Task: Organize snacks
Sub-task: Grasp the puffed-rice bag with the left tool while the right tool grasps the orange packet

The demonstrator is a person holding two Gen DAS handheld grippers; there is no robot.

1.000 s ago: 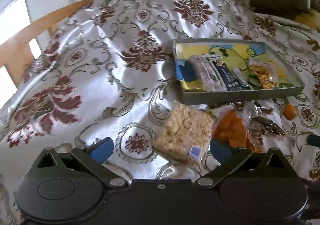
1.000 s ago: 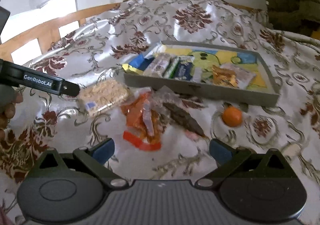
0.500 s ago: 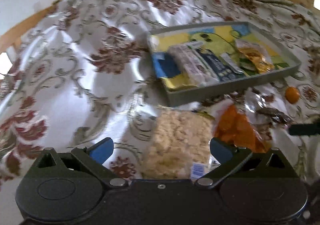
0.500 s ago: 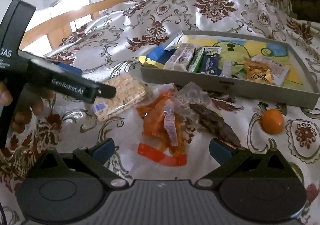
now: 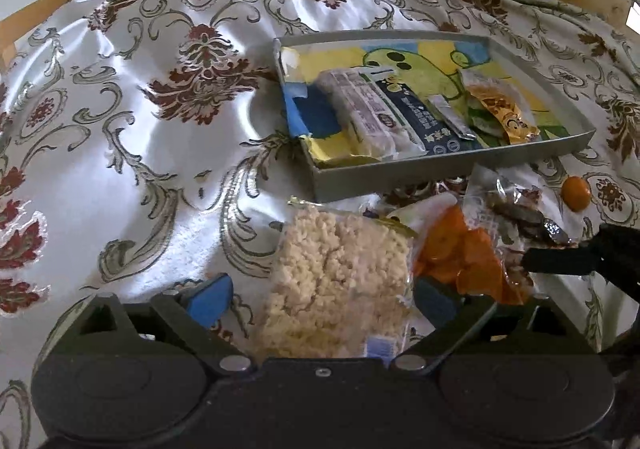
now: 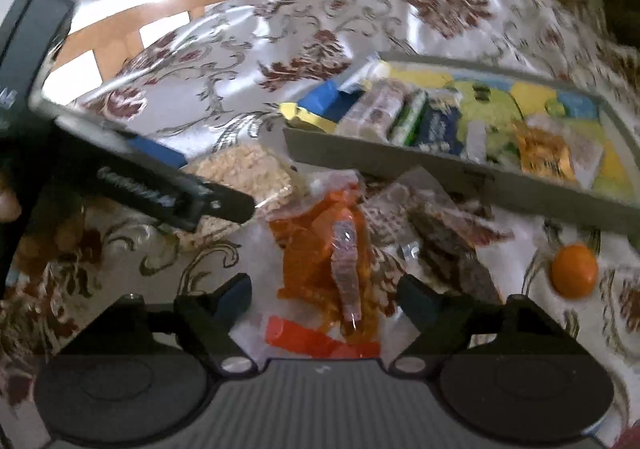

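A grey tray (image 5: 440,169) holds several snack packets; it also shows in the right wrist view (image 6: 440,169). In front of it lie a clear pack of beige rice crisp (image 5: 340,281), an orange snack bag (image 5: 460,253) and a clear bag of dark pieces (image 5: 516,209). My left gripper (image 5: 322,295) is open, its fingers either side of the rice crisp pack (image 6: 240,173). My right gripper (image 6: 324,293) is open, its fingers either side of the orange snack bag (image 6: 324,249). Neither grips anything.
A small orange fruit (image 6: 574,269) lies right of the bags, also in the left wrist view (image 5: 575,192). A floral tablecloth (image 5: 160,129) covers the table. A wooden chair back (image 6: 160,21) stands at the far left edge.
Both grippers have moved forward and down. The left one now straddles the rice crisp pack, the right one the orange bag. Both stay open.
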